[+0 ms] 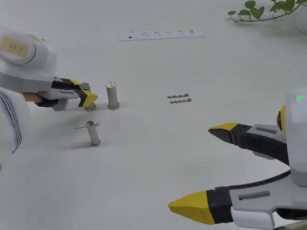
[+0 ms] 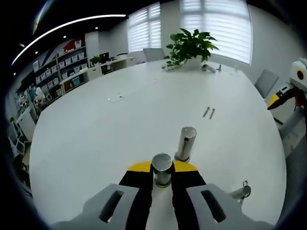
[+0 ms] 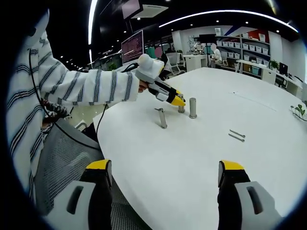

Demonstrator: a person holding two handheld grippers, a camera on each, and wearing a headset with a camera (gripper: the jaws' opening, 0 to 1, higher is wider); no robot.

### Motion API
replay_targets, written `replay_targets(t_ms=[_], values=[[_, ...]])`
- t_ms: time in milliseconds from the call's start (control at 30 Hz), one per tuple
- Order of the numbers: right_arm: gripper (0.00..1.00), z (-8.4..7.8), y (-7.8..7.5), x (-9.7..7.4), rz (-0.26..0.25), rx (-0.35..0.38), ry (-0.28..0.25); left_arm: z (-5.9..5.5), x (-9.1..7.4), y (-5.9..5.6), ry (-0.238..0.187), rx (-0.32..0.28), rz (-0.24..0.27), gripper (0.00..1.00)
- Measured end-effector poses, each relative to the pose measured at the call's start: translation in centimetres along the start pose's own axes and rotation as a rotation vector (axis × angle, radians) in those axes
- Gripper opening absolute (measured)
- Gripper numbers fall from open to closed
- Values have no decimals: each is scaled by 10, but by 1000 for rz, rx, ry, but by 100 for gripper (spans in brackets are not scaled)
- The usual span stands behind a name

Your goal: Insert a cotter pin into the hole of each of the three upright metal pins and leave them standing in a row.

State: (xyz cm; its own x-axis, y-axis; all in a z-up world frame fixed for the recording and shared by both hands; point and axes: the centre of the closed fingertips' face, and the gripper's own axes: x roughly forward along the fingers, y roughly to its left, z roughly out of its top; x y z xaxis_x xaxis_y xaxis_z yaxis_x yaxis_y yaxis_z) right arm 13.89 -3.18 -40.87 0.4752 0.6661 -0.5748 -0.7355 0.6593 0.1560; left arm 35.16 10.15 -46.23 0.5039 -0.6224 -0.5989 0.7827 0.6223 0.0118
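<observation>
While left tool (image 1: 90, 98) grips a metal pin (image 2: 162, 168), right tool (image 1: 191, 167) open, sideways drag could topple the neighbouring pin (image 1: 112, 96)

- You have no text, number or brand here that you can read.
- The pale label (image 1: 16, 47) on your left gripper (image 1: 90, 99), well behind its fingers, carries blurred marks.
- The power strip (image 1: 162, 34), far beyond those fingers, bears marks too small to make out.
</observation>
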Motion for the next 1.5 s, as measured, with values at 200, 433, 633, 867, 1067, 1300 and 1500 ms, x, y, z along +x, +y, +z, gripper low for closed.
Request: replay_targets(t_ms=[200,433,633,867,1067,1300,1500], values=[[90,1,1,-1,2,-5,0,0,-2,-1,-8,-2,22,10],[89,2,2,-2,3,-10,-3,3,-8,0,9,26,41,9],[89,3,0,-4,0,-7,-11,21,-21,1,-10,13,62,9],[89,9,0,-5,3,-10,-37,51,-37,-13,-58,5,40,9],[88,10,-1,-7,2,-13,-53,71,-46,-38,-72,64,33,9],[88,8,-6,-8,0,5,-72,77,-45,-72,-58,63,7,9],[88,8,-7,-11,7,4,-85,75,-36,-104,-62,29,-39,9]])
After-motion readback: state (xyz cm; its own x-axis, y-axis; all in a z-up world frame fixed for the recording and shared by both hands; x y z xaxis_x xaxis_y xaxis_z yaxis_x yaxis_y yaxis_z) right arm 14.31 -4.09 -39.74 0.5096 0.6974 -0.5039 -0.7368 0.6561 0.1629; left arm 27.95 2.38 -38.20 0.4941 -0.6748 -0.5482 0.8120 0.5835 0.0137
